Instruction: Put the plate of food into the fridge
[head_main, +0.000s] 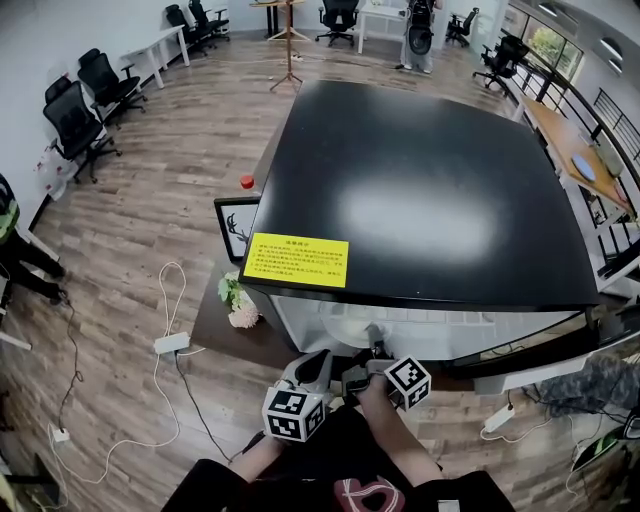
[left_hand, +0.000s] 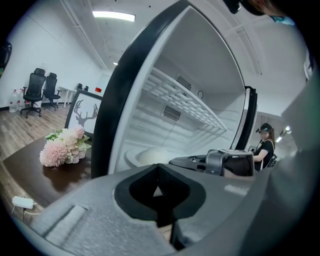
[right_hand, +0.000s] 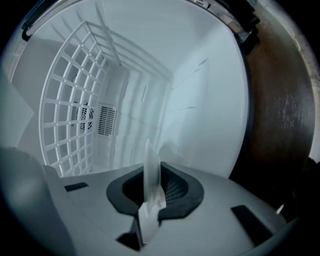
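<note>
The right gripper (right_hand: 150, 202) is pinching the plate (right_hand: 150, 172) by its rim. In the right gripper view the thin white edge is standing upright between the pressed pads at lower centre. Behind it the white inside of the fridge (right_hand: 200, 100) is filling the frame, with a wire shelf (right_hand: 70, 115) at the left.

In the left gripper view the plate (left_hand: 150, 156) is sitting low inside the fridge (left_hand: 200, 65), just right of its dark front edge and under the shelf (left_hand: 185, 97). It is carrying a pale mound of food. The right gripper (left_hand: 200, 162) is reaching in to it from the right.

The left gripper (left_hand: 159, 192) is empty, its claw pressed together, and it is hanging just outside the opening.

In the head view both are showing at bottom centre. The left gripper (head_main: 318, 368) is lying beside the right gripper (head_main: 375, 345), whose tip is pushing into the white opening, where the plate (head_main: 345, 322) is showing as a pale curve. The black top of the fridge (head_main: 430, 180) is taking up the middle of the frame, with a yellow label (head_main: 297, 260) near its lower left corner.

To the left, a dark table (head_main: 225, 335) is bearing flowers (head_main: 238, 300) and a framed deer picture (head_main: 235, 228). A person (left_hand: 264, 145) is standing at the right edge of the left gripper view.
</note>
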